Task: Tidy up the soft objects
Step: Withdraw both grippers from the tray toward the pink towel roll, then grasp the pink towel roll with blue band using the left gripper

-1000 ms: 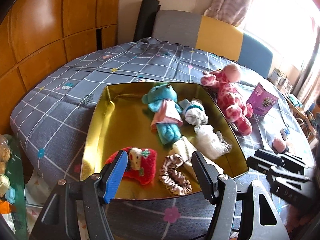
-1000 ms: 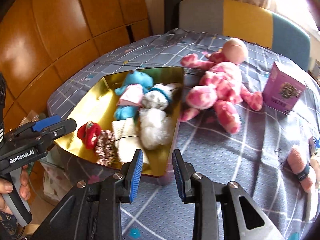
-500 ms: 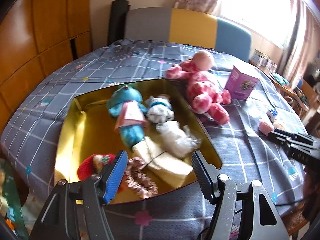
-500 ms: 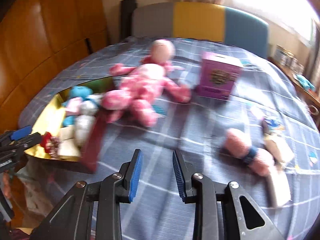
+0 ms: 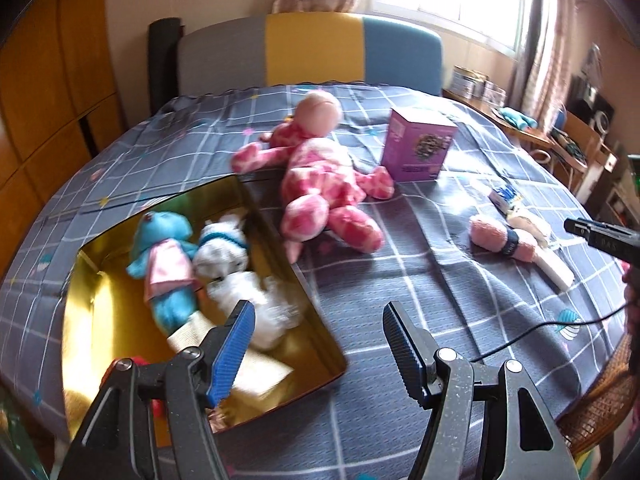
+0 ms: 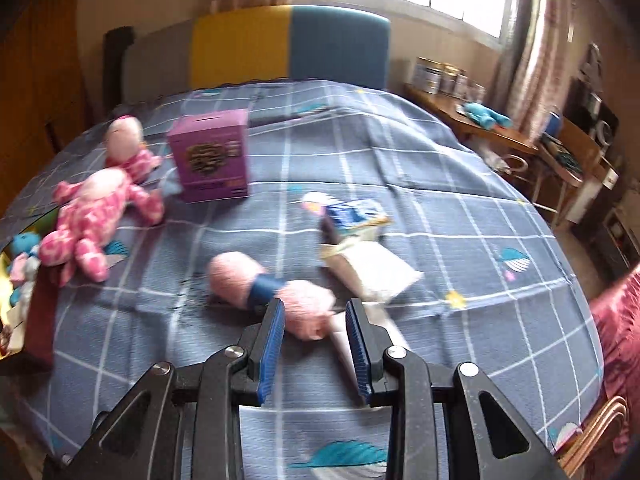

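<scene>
A gold tin [image 5: 320, 334] on the grey checked cloth holds a blue plush bear [image 5: 166, 260], a white plush [image 5: 224, 246] and other soft bits. My left gripper [image 5: 318, 320] hangs open above the tin's right corner, nothing between its fingers. A pink spotted plush [image 5: 320, 184] [image 6: 86, 216] lies beside the tin. A pink yarn skein with a blue band [image 6: 268, 288] [image 5: 502, 238] lies further right. My right gripper [image 6: 314, 320] stands open just short of the skein's near end, not touching it. In the left wrist view the right gripper [image 5: 600, 236] shows at the right edge.
A purple box [image 6: 210, 160] stands behind the plush. A white packet [image 6: 374, 270] and a small blue-and-white pack [image 6: 352, 214] lie right of the skein. A grey, yellow and blue chair back [image 5: 312, 50] is behind the table. A side table [image 6: 496, 128] with cans stands at right.
Both views have swung right. The tin slid to the left edge of the right wrist view, and the pink skein came up close to the right gripper's fingers.
</scene>
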The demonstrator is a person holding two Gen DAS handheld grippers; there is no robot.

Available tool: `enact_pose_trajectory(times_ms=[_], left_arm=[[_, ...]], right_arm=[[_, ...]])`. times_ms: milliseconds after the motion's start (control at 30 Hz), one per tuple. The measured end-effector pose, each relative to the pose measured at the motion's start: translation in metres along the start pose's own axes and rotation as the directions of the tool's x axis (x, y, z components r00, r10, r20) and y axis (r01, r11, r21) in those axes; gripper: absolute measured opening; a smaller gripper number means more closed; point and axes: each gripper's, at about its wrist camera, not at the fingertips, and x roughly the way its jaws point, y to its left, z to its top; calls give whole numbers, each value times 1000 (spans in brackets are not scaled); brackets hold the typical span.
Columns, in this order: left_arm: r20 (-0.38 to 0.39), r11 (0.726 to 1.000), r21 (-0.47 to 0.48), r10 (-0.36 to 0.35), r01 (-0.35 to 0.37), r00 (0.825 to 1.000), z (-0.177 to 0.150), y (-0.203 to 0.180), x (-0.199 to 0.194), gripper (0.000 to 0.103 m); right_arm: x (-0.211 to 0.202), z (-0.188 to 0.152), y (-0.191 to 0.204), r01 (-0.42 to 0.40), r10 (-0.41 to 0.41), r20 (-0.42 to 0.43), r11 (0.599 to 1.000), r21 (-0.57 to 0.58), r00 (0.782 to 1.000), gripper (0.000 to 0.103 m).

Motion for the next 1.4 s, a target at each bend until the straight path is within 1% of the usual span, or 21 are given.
enact_pose_trajectory(times_ms=[133,267,367,467,633,733,800,933,1033,1133,1267,1367,1400], left_arm=[[-5,999,45,-20,20,1000,8,-21,8,67],[-13,996,84,-37,38,999,15,-40,16,67],[-20,993,110,-50,52,999,20,-54,21,67],[-32,989,130,-66,69,997,24,-67,28,67],[-57,984,150,-89,97,994,28,-85,40,67],[-84,982,144,-108,119,991,30,-93,49,67],[-96,980,139,-126,139,987,32,-99,55,67],[-122,974,145,-156,173,980,36,-113,64,67],[-147,966,145,-191,212,971,40,-126,72,67],[-180,957,131,-232,257,956,46,-140,83,66],[-239,939,85,-305,332,922,55,-162,99,66],[-267,927,61,-343,371,901,61,-180,110,67],[-280,922,45,-358,385,891,63,-187,116,67]], right_arm=[[9,-2,-33,76,-79,24,993,93,997,31],[13,-5,-63,97,-108,36,968,230,994,31],[8,-5,-78,82,-105,60,949,305,993,31],[11,-8,-86,50,-69,42,933,356,997,31],[16,-10,-87,33,-46,24,923,383,999,31],[15,-12,-90,42,-56,23,918,394,998,31],[15,-14,-94,50,-63,19,909,413,998,31],[16,-17,-105,43,-54,10,884,466,999,31],[18,-19,-111,32,-39,3,868,496,999,31],[20,-20,-113,23,-23,-6,860,510,1000,31],[20,-20,-113,14,-14,-3,858,514,1000,31],[20,-21,-114,3,-3,-2,854,520,1000,31],[21,-21,-114,-2,4,-3,853,522,1000,31]])
